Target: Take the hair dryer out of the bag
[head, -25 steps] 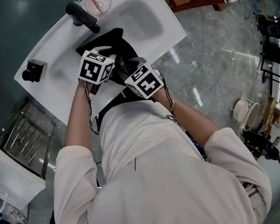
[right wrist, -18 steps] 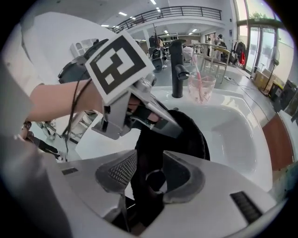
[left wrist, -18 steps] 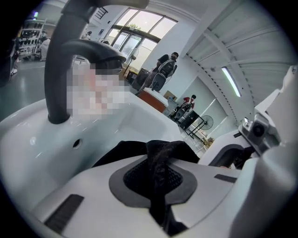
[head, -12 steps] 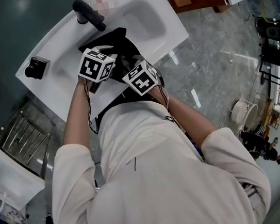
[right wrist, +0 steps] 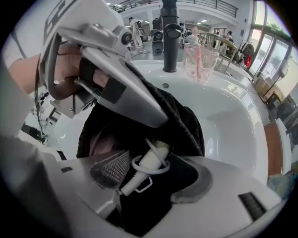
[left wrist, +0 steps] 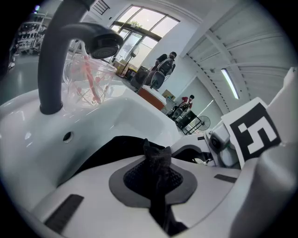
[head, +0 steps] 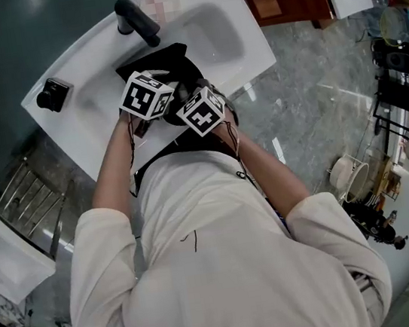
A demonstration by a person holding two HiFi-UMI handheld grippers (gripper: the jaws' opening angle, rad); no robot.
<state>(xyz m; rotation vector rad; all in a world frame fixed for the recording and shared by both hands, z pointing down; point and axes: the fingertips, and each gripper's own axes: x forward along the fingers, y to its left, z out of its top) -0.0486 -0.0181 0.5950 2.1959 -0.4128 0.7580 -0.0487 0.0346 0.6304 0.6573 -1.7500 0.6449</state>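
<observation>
Hair dryer [right wrist: 148, 163]: you can see it only in part, as a white ribbed cord end with a loop of white cord around it, lying inside the open mouth of the black bag [right wrist: 188, 128]. A pinkish shape sits deeper in the bag, too dark to identify. Your right gripper [right wrist: 151, 179] points steeply down into that mouth. Its jaws have just been opening and now stand wide apart, with the cord end between them and neither pad pressing on it. Your left gripper [left wrist: 157, 176] is just beside the right one. Its jaws are closed on a fold of the bag's black fabric, which stands up in a pinched peak between the pads and holds the mouth open. In the head view the two marker cubes sit close together over the bag. The bag rests on the white sink [head: 252, 49] top, at the near edge, beside the bowl. Past the bag a dark faucet [right wrist: 170, 35] rises at the back of the bowl. A clear cup [right wrist: 199, 60] holding pink items stands just beside the faucet. A small black object [head: 52, 95] sits well apart, at the far left end of the sink top.
</observation>
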